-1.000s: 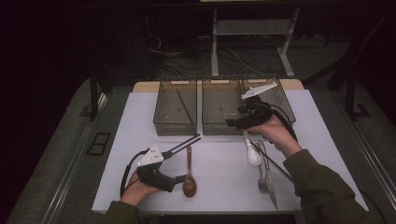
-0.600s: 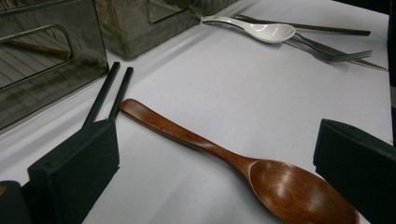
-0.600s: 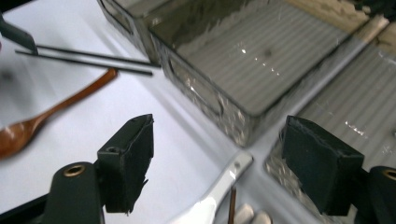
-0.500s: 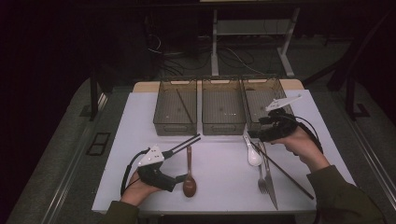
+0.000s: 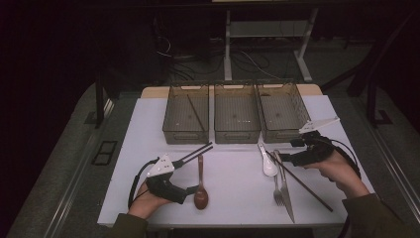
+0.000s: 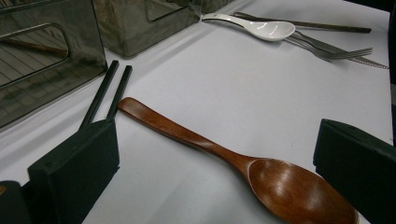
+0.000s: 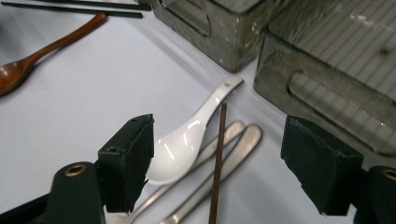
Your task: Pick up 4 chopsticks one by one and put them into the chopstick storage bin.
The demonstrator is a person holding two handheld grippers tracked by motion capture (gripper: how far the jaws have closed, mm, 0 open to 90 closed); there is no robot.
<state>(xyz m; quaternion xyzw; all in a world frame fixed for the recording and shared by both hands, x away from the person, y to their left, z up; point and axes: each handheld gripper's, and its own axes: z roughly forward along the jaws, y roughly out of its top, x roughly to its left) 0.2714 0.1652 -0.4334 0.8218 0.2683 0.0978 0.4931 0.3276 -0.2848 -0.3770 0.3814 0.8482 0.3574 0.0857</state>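
High view. White table carrying three clear bins in a row along the far edge: left bin with one brown stick lying inside, middle bin, right bin. Left gripper resting near the front left edge, beside a wooden spoon lying bowl toward the front; pair of black chopsticks angled just ahead of the spoon handle. Right gripper held low by the right hand, close to the right bin's front corner, over a cluster of cutlery: white ceramic spoon, fork, table knife, and a long brown chopstick crossing them slantwise. Broad bare tabletop between the two spoons; narrow margin at the right edge.

Left gripper view. Jaws wide apart, nothing held; wooden spoon lying between them on the table, bowl nearest the right-hand jaw. Black chopsticks just past the handle tip, next to a bin wall. Open white surface beyond, up to the white spoon.

Right gripper view. Jaws wide apart, empty; brown chopstick and white ceramic spoon lying between them, metal handles beneath. Bin walls close on the right.
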